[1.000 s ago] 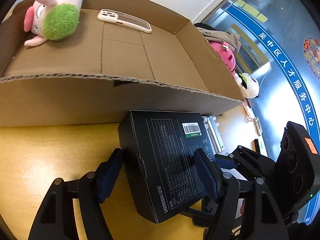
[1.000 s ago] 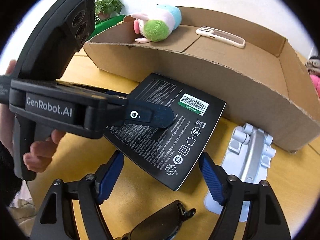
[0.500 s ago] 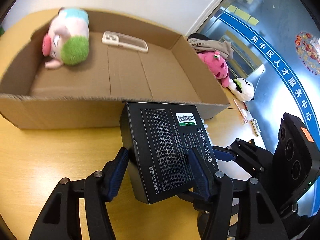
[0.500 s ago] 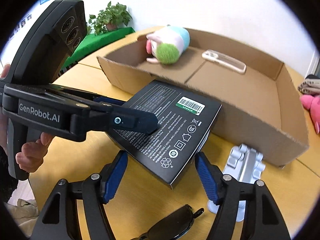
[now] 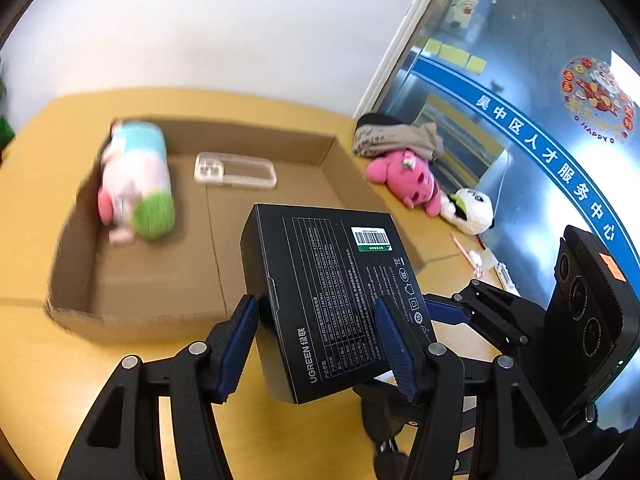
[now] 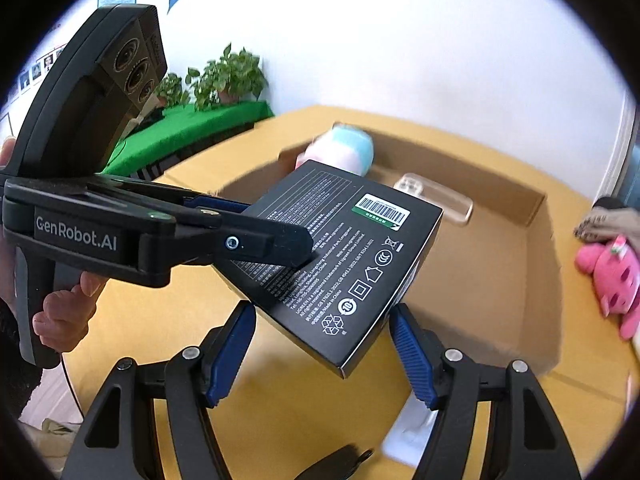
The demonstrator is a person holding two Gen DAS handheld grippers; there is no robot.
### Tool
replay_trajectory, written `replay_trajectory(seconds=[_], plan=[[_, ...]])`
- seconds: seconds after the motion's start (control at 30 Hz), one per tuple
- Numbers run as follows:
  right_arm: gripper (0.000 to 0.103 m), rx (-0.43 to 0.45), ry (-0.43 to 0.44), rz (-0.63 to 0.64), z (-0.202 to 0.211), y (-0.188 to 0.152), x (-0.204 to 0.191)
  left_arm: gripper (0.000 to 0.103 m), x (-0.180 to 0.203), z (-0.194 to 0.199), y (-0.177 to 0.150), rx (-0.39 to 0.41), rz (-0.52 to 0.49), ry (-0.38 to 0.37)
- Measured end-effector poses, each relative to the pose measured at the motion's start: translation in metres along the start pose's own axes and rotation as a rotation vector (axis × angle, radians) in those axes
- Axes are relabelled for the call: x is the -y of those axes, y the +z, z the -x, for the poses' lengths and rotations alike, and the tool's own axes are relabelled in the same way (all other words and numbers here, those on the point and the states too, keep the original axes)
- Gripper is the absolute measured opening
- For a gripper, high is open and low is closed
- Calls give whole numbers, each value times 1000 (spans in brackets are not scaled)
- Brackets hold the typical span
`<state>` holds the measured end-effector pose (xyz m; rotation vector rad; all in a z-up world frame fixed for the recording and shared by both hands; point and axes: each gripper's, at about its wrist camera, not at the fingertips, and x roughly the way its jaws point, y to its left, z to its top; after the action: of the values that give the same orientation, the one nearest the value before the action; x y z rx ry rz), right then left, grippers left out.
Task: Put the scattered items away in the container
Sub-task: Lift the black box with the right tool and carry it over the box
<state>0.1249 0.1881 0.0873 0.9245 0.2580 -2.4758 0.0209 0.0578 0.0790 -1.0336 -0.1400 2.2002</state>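
I had both grippers, left point(image 5: 316, 344) and right point(image 6: 324, 354), clamping the black box point(image 5: 332, 292), fingers closing on its edges. Carry step was underway; next I judged it needed moving over the cardboard container point(image 5: 132, 280) and releasing.

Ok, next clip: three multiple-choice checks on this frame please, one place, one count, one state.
1. The clear phone case lies: A in the cardboard carton; B on the table; C on the black box.
2. Plush toys inside the carton: A none; B one; C three.
3. The black box is: A flat on the table; B held in the air; C inside the carton.
Key: A, it rests on the carton floor; B, only the pink-and-green plush toy is inside; B, the left tool and right tool, jaws just closing, clamp it above the table.
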Motion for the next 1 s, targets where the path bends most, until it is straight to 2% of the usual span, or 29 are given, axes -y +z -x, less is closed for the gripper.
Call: replay_trajectory(seconds=[0.27,0.5,0.6,0.77,1.0], plan=[[68,102,-58,36,24,58,30,64,23,16,72,89,-110,5],[68,133,-68,21,26,105,75,64,27,0,137,110,-147,-34],[68,136,-78,17,20,122,91,64,22,-13,164,102,-147,-49],[68,114,-72,10,-3,142,120,64,14,-43,196,80,-150,-30],[68,34,-31,-42,-53,137,160,64,-13,-111,209,-13,-93,-43]])
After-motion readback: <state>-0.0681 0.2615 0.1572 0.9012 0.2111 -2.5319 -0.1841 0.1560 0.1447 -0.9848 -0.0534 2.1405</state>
